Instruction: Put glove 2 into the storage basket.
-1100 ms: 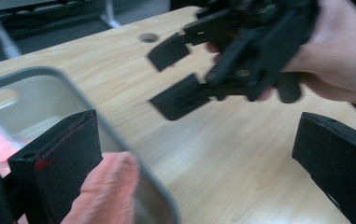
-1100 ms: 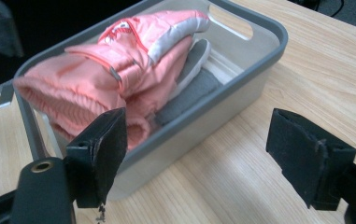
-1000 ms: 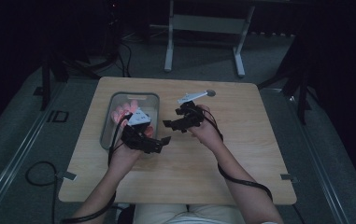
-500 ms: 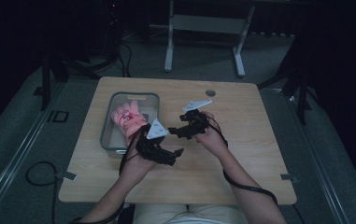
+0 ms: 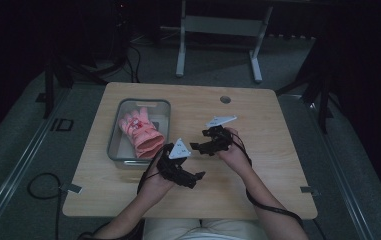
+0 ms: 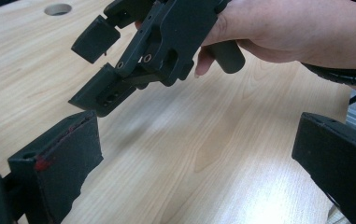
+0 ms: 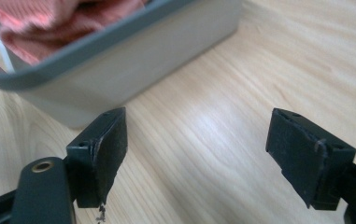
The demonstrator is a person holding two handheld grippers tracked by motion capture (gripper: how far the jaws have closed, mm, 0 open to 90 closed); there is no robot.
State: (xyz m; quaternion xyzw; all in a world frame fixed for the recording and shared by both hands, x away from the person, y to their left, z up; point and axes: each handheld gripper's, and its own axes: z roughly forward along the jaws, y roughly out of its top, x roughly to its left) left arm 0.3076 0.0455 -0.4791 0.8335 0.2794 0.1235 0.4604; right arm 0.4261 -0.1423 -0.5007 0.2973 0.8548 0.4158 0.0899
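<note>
Room: dark floor [image 5: 23, 150] on all sides of the table, with a white metal frame [image 5: 218, 30] standing beyond the far edge and cables lying on the floor at the left.

Table [image 5: 278, 135]: pale wood, rectangular, with a round hole [image 5: 225, 99] near the middle of its far edge. The right half is bare; the near edge meets the person's body.

Bin [image 5: 115, 145]: grey, rectangular, on the left part of the table, its near wall close to the left gripper. The right gripper view shows its rounded corner [image 7: 133, 79] just beyond the jaws, standing flat on the wood.

Glove [image 5: 140, 132]: pink, lying inside the bin with the cuff toward the near right corner; its ribbed knit [image 7: 49, 23] rises above the rim in the right gripper view.

Left gripper [image 5: 194, 177]: held above the table just right of the bin's near corner, pointing right. Its jaws stand wide apart with only wood between them.

Right gripper [image 5: 198, 148]: held near the table's centre, pointing left toward the bin; seen again from the left gripper view [image 6: 94, 70]. Its jaws are spread, nothing between them. The two grippers lie near each other but apart.
</note>
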